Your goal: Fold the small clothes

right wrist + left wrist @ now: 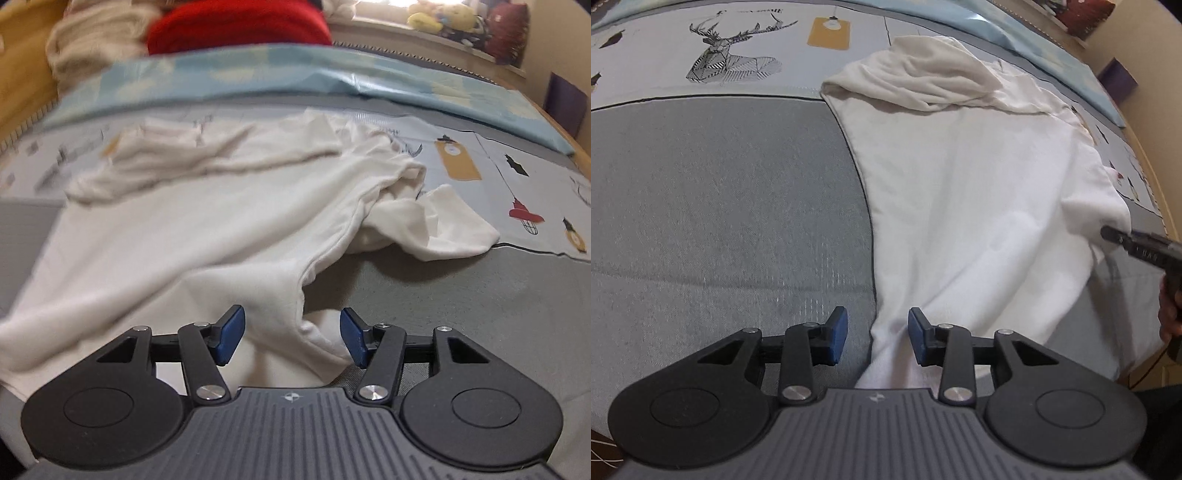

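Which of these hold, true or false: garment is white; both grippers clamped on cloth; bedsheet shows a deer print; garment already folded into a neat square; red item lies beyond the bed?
1. The white garment is white: true.
2. Left gripper and right gripper are clamped: false, both jaws stand open with cloth between them.
3. The bedsheet shows a deer print: true.
4. Folded into a neat square: false, it lies spread and rumpled.
5. A red item lies beyond the bed: true.

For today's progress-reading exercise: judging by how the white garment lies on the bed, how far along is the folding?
Done: the white garment lies spread on the bed, its far end bunched or folded over. In hand: the left gripper and right gripper each stand open over a near corner, gripping nothing. Left: smoothing the loose sleeve and making the remaining folds.
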Demonstrator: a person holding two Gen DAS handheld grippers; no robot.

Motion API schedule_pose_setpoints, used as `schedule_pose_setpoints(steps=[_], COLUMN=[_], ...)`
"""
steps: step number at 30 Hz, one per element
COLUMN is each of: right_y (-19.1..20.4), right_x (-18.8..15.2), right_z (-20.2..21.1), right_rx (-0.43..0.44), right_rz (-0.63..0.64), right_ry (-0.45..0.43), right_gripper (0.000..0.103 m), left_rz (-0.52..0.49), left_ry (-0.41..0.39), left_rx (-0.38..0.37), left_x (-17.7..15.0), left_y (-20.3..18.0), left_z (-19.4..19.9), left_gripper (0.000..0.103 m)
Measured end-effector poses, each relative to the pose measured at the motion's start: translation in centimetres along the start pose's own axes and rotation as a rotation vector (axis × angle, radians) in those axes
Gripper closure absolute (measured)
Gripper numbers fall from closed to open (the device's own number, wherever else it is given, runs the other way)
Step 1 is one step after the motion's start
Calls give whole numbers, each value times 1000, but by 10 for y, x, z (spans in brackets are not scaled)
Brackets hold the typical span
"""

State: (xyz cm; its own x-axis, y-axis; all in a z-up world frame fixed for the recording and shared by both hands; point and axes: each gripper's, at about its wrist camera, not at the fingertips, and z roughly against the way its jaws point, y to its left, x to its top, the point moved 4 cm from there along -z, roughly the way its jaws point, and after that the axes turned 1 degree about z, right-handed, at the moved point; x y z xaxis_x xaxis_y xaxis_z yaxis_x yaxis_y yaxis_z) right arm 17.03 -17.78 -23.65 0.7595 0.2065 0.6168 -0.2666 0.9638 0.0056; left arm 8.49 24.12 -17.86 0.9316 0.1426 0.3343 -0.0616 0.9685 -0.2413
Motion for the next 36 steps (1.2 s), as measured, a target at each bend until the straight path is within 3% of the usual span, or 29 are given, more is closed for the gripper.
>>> schedule_pose_setpoints(steps=[1,2,3,6,12,14,17,22,26,30,32,34,35,36], right_y=[0,-1,-4,-20,-78,-100,-127,-117,-91,-77,-71,-67,-66,-66], right_x=[-2,-3,-3,-5,-29,-44,-75,-86,-74,-70,-75,-72,-70,-68], right_z=[-1,1,6,34,111,126,120,103,81,36,15,13,15,17], right_rx=[-8,-12,-10,33,157,148,60,19,38,18,-49,-70,-59,-47], right_rz=[7,11,4,-45,-230,-295,-350,-294,-248,-220,-172,-153,-158,-161], right_ry=[10,14,8,-31,-102,-90,31,92,85,203,298,288,281,280], right_gripper=[66,91,96,98,103,103,103,97,58,56,57,56,74,100], left_rz=[9,18,26,11,-100,-129,-148,-90,-66,-91,-132,-180,-198,-210], left_ry=[0,0,5,25,70,73,64,62,76,82,85,83,83,82], left_rx=[-4,-10,-17,-8,87,110,136,164,161,144,152,158,153,139], left_x=[2,3,6,7,-3,-7,-11,-13,-16,-16,-17,-18,-18,-18], left_y=[-2,-3,-7,-17,-35,-37,-37,-23,-15,-18,-25,-33,-36,-39], left_z=[-1,-2,-4,-14,-31,-33,-31,-23,-18,-19,-21,-23,-23,-23], left_gripper=[63,63,63,63,63,62,60,60,60,60,62,63,77,97])
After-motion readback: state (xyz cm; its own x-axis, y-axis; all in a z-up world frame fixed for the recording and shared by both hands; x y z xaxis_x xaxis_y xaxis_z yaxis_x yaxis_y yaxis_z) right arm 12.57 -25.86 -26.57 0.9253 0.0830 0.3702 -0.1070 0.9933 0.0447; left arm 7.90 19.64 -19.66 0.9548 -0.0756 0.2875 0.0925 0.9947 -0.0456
